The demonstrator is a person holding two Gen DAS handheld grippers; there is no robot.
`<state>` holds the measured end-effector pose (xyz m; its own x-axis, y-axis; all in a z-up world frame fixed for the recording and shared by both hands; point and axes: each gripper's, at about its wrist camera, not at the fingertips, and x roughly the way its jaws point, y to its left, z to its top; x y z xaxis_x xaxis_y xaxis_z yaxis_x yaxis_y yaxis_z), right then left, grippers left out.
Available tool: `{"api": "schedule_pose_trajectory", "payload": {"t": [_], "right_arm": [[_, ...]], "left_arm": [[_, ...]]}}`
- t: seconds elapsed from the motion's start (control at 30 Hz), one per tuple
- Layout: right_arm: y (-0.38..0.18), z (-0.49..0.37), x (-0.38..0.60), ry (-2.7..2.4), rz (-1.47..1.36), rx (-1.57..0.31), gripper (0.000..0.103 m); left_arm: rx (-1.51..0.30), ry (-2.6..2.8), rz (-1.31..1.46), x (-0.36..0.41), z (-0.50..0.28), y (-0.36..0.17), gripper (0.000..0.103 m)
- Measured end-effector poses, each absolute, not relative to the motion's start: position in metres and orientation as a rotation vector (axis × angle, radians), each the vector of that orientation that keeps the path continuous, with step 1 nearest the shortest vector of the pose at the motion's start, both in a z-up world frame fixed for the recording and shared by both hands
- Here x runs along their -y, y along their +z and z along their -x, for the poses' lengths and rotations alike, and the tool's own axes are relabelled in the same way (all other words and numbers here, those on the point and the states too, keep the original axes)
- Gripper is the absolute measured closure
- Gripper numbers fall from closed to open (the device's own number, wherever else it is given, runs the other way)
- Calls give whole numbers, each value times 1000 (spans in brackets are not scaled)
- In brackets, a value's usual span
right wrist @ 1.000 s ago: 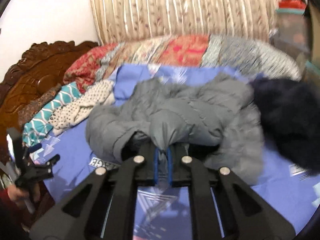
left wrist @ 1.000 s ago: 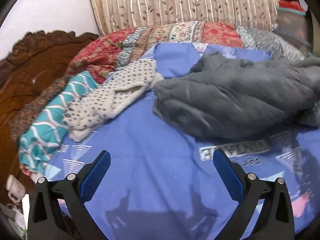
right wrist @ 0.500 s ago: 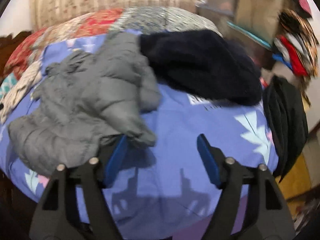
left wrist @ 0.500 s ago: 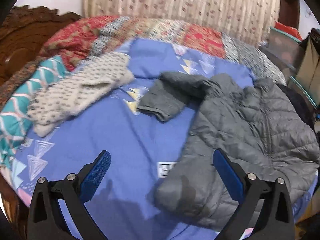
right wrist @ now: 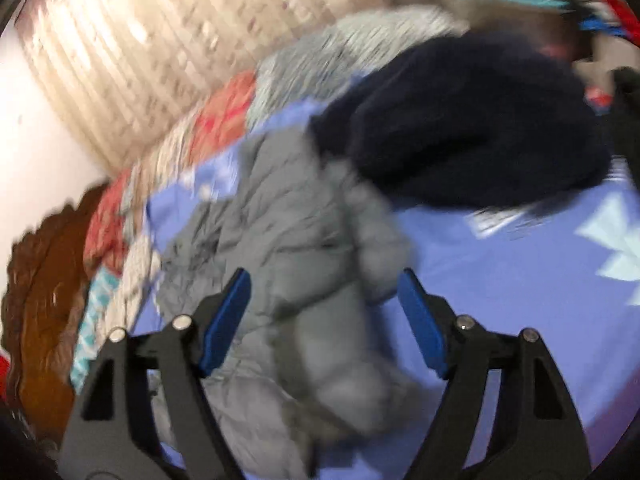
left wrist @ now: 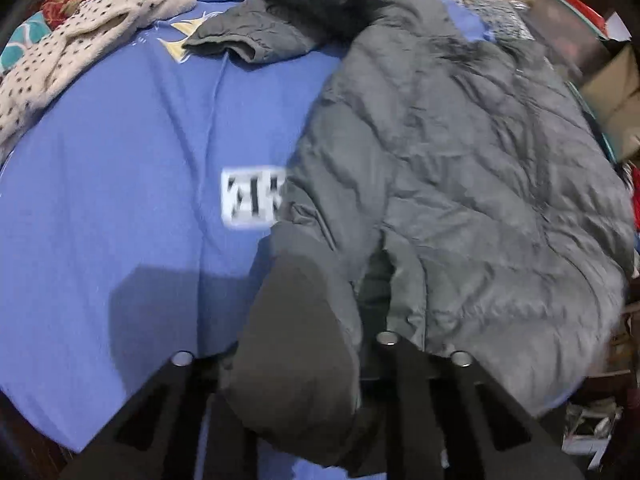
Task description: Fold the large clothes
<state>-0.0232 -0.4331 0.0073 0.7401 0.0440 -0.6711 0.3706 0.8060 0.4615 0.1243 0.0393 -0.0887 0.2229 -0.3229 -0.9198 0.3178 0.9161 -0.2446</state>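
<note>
We see the grey puffer jacket (left wrist: 460, 168) spread over the right part of the blue bedsheet (left wrist: 120, 208), its near hem bunched over our left gripper (left wrist: 320, 360), whose arms sit close together under the cloth, so we cannot tell whether it grips. Our right gripper (right wrist: 324, 320) stands wide, its blue pads (right wrist: 226, 320) on either side of a jacket fold without touching it. Farther off lie a dark navy garment (right wrist: 472, 120), a spotted cream garment (left wrist: 80, 36), patterned quilts (right wrist: 224, 120) and a carved wooden headboard (right wrist: 44, 304) at left.
</note>
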Motion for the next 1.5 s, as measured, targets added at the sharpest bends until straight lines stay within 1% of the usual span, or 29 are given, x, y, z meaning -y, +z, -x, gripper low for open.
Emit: {"api": "schedule_pose_trajectory", "payload": {"t": [0.03,0.07,0.1,0.13,0.2,0.23,0.27,0.3,0.33,0.37,0.4,0.47,0.53,0.6,0.63,0.67,0.77,0.8,0.9,1.0,1.07,1.13,1.17,1.2,1.3,1.37,1.5], "right_arm": [[0,14,425,-178,-604,-766,50],[-13,3,412,-122,-597,-833,70],[-25,1,394,-51,-581,-892,75],[-32,5,379,-22,-537,-942,77],[-50,33,349,14,-404,-1085,77],[-56,49,345,31,-391,-1127,77],[-59,65,343,56,-394,-1167,77],[-57,86,348,88,-409,-1188,76],[-51,95,354,77,-405,-1177,63],[-42,103,364,43,-396,-1152,44],[-26,106,381,2,-392,-1102,40],[-3,100,408,-51,-386,-1025,40],[27,78,436,-134,-374,-915,40],[46,56,449,-141,-354,-848,39],[53,40,450,-131,-329,-828,36],[56,30,452,-123,-306,-824,30],[56,-20,434,-23,-203,-839,23],[51,-35,428,2,-170,-856,22],[18,-72,417,44,-72,-934,22],[-29,-84,410,0,12,-1030,22],[-50,-89,417,-23,22,-1070,22],[-65,-91,428,-37,-29,-1099,21],[-66,-88,432,-31,-67,-1090,21],[-63,-87,434,-22,-95,-1074,21],[-51,-85,439,15,-148,-1043,21],[-43,-87,438,51,-170,-1039,21],[-36,-93,434,109,-180,-1048,20]], "left_arm": [[-1273,-445,-9,-43,-115,-87,66],[-1276,-448,-25,-48,-103,-83,68],[-1283,-455,-41,-60,-82,-76,68],[-1290,-456,-52,-69,-68,-69,68],[-1318,-448,-84,-94,-37,-58,68],[-1353,-454,-93,-111,-19,-52,67],[-1387,-458,-91,-126,-6,-46,62],[-1414,-465,-85,-138,4,-39,58],[-1425,-470,-86,-151,11,-27,56],[-1407,-464,-101,-157,11,-14,51],[-1363,-452,-138,-158,5,1,48],[-1270,-447,-230,-142,-18,23,47],[-1153,-451,-340,-116,-41,49,45],[-1073,-469,-396,-87,-64,64,45],[-1043,-486,-418,-72,-77,71,45],[-1036,-504,-462,-56,-86,71,45],[-1041,-515,-647,-32,-85,59,45],[-1054,-517,-684,-34,-80,56,45],[-1167,-464,-714,-72,-64,40,45],[-1324,-302,-726,-142,-27,28,45],[-1398,-183,-743,-183,-7,25,45],[-1468,15,-682,-234,2,31,45],[-1468,73,-665,-242,-2,36,45],[-1426,116,-636,-243,-11,49,45],[-1238,24,-624,-200,-48,79,45],[-1109,-115,-603,-144,-88,91,45],[-1003,-362,-570,-43,-156,79,45]]}}
